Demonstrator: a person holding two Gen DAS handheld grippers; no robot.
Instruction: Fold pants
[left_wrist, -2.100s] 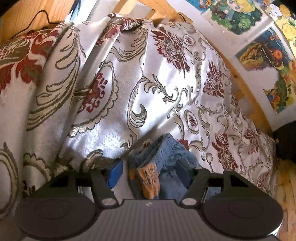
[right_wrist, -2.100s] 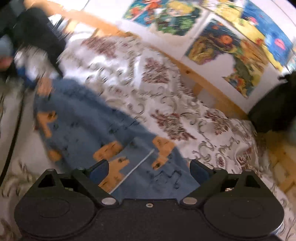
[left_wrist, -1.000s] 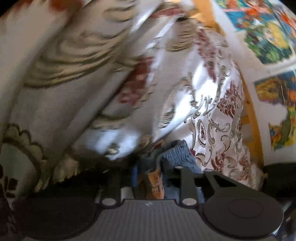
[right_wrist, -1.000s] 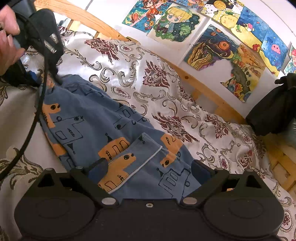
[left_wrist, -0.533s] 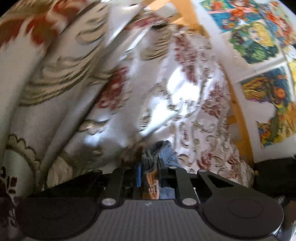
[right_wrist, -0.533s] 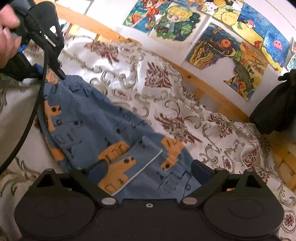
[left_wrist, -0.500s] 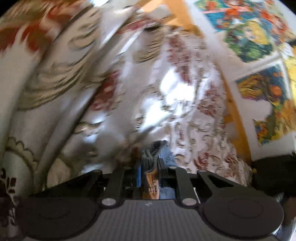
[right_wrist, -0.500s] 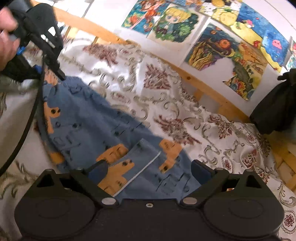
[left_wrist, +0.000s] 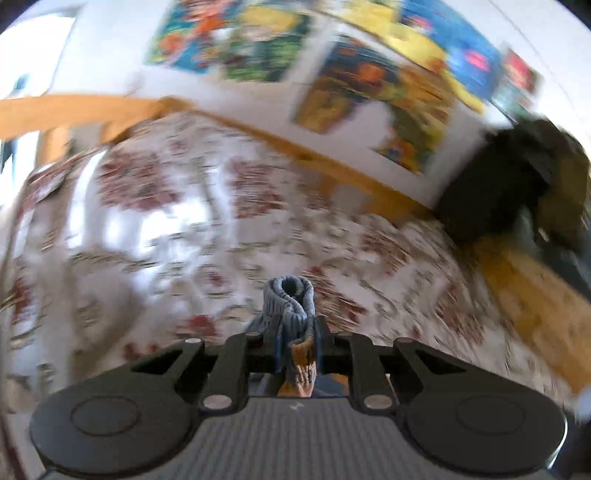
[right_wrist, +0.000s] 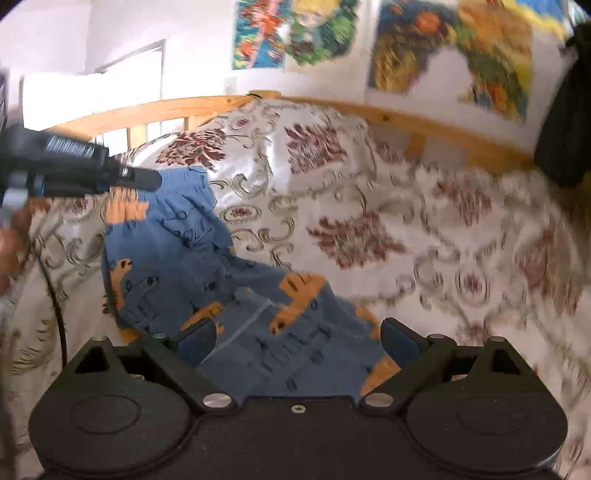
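Blue pants (right_wrist: 173, 266) with orange cartoon prints lie spread on the patterned bedspread (right_wrist: 369, 206). In the left wrist view my left gripper (left_wrist: 297, 339) is shut on the bunched ribbed waistband (left_wrist: 290, 302) of the pants and holds it above the bed. The right wrist view shows that same left gripper (right_wrist: 142, 180) at the pants' far upper corner, lifting the cloth. My right gripper (right_wrist: 297, 338) stands open low over the near leg end of the pants (right_wrist: 295, 347), with cloth lying between its blue pads.
A wooden bed rail (right_wrist: 424, 122) runs along the far side under colourful posters (right_wrist: 450, 51) on the white wall. A black bag or garment (left_wrist: 509, 181) sits at the right end of the bed. A black cable (right_wrist: 59, 317) hangs by the person's hand at left.
My left gripper, which closed on the waistband a second ago, has lifted it and swung towards the wall. The right gripper has turned its view a little and stayed open over the leg end.
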